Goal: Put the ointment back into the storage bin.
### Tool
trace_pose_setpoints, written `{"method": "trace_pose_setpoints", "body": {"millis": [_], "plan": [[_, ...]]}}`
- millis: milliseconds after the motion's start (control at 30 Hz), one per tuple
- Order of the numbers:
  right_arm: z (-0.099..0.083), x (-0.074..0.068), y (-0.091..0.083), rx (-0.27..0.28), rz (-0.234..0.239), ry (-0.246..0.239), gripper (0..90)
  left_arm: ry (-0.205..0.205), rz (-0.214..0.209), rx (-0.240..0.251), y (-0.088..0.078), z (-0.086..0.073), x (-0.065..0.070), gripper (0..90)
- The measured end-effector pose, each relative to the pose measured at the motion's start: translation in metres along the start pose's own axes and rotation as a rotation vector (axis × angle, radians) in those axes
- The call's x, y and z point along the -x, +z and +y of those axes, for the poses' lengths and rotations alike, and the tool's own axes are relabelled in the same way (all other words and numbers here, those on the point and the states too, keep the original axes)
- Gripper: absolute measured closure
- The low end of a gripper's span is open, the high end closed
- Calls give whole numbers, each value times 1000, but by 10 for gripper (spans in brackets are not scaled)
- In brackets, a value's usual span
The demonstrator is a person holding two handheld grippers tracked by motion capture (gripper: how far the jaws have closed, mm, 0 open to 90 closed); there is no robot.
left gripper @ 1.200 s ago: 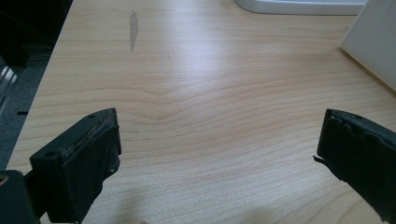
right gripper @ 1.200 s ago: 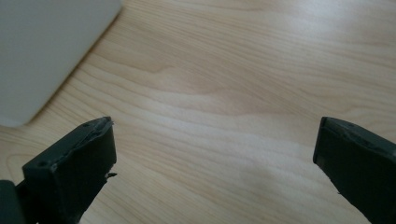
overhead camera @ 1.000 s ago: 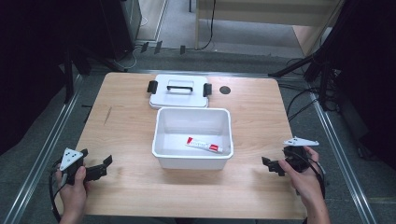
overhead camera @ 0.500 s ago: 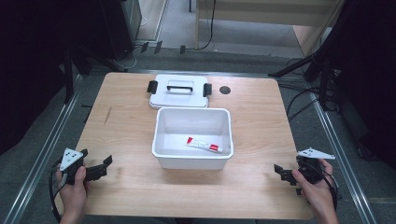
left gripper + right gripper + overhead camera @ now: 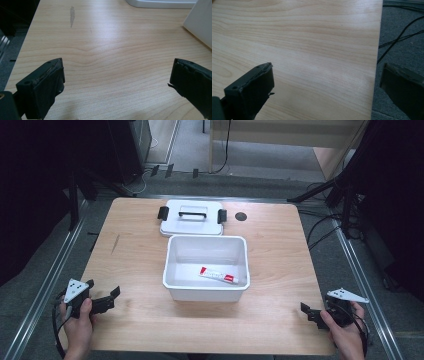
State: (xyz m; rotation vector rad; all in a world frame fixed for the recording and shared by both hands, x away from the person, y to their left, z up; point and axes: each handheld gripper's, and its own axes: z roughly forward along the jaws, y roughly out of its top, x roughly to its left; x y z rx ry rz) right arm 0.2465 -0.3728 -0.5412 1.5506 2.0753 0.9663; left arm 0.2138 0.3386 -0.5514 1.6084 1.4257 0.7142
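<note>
High view: our right gripper (image 5: pixel 311 312) has pulled back from beside the bin (image 5: pixel 206 292) to the near right corner of the desk (image 5: pixel 135 255), fingers spread, nothing between them. Left gripper (image 5: pixel 107 301) hasn't moved at the near left corner, fingers also spread and empty. The toothpaste tube (image 5: pixel 218 275) lies flat inside the bin, well ahead of both sets of fingers. The lid (image 5: pixel 192 217) sits on the desk just behind the bin, off it.

Left gripper view: fingers (image 5: pixel 42 86) wide apart over bare desk; bin wall (image 5: pixel 200 22) ahead and to the right of them.

Right gripper view: fingers (image 5: pixel 252 87) wide apart; one over the desk, the other past its edge, over the floor (image 5: pixel 402 30).

We read the retreat as the tube drop being done; the lid is likely next, still untouched.
</note>
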Motion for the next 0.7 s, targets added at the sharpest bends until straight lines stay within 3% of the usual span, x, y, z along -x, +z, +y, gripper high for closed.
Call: {"method": "trace_pose_setpoints", "body": {"millis": [300,700], "plan": [[-14,2,-3,51,-18,16,0,-1,-3,-2,0,0,0,1],[-18,2,-7,108,-46,57,0,-6,-6,-5,1,1,-1,1]]}}
